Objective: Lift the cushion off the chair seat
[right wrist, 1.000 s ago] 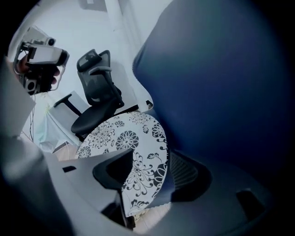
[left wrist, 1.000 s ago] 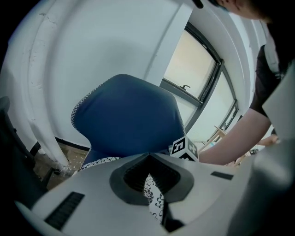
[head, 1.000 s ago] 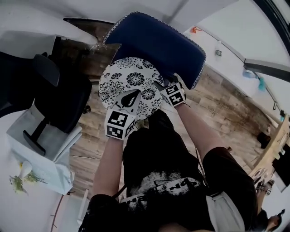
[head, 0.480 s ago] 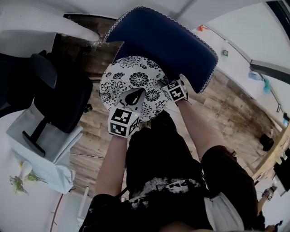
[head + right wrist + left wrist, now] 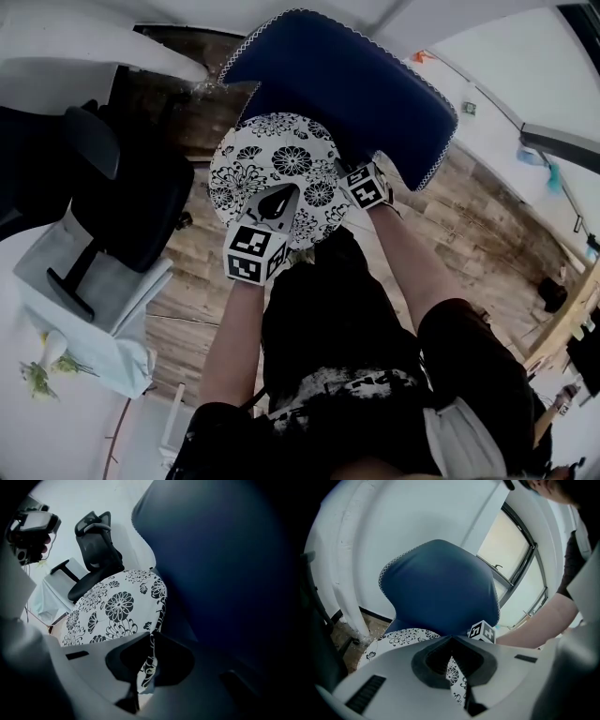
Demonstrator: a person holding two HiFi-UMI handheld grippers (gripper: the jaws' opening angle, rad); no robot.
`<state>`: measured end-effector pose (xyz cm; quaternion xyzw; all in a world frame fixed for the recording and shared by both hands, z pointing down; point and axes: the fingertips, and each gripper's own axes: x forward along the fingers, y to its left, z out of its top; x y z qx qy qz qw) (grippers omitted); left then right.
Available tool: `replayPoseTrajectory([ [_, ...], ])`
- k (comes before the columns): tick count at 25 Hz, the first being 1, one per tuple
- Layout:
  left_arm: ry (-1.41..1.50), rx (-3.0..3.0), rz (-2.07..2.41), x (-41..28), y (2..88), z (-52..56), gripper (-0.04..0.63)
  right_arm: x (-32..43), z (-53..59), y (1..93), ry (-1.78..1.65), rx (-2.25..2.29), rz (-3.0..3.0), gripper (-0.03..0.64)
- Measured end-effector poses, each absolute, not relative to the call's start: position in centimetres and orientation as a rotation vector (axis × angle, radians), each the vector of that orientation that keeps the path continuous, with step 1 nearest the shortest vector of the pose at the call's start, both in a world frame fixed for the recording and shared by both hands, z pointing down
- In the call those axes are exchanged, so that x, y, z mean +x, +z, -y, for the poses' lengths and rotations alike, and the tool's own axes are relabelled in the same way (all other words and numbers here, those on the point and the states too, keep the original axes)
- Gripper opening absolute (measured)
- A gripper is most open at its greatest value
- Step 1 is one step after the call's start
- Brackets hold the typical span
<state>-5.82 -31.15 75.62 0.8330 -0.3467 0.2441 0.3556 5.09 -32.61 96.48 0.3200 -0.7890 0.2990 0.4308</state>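
Above a wooden floor (image 5: 469, 216), with a black office chair (image 5: 131, 206) at the left, a blue chair (image 5: 347, 75) fills the upper middle, the flowered cushion (image 5: 272, 150) lying on its seat, its near edge pinched by the downward-tilted left tool (image 5: 277, 199) and right tool (image 5: 341, 174), whose jaws have just been closing on it.

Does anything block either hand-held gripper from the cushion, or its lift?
Nothing visible. The right hand-held gripper, jaws just closed, and the left hand-held gripper both pinch the round black-and-white floral cushion; the blue chair back stands behind it.

Cushion (image 5: 272, 169) on chair (image 5: 347, 84), office chair (image 5: 131, 206) to L.
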Motion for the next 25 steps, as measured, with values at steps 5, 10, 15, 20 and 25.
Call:
replayPoseTrajectory([
  [5,0.615,2.167,0.899,-5.6,74.8,31.2,0.012,5.0,32.5,95.4,0.735,0.817,1.985,0.028],
  [10,0.606,2.183,0.904,-5.8,73.6,30.9,0.012,4.7,32.2,93.7,0.721,0.824,2.005,0.028],
  [15,0.608,2.203,0.915,-6.5,71.6,30.1,0.012,3.9,31.8,90.9,0.697,0.837,2.037,0.026],
  [20,0.604,2.229,0.943,-7.2,68.6,29.4,0.012,3.1,31.3,86.9,0.667,0.848,2.085,0.026],
  [25,0.583,2.264,0.983,-9.8,64.7,28.7,0.012,0.1,31.0,81.8,0.594,0.853,2.149,0.026],
])
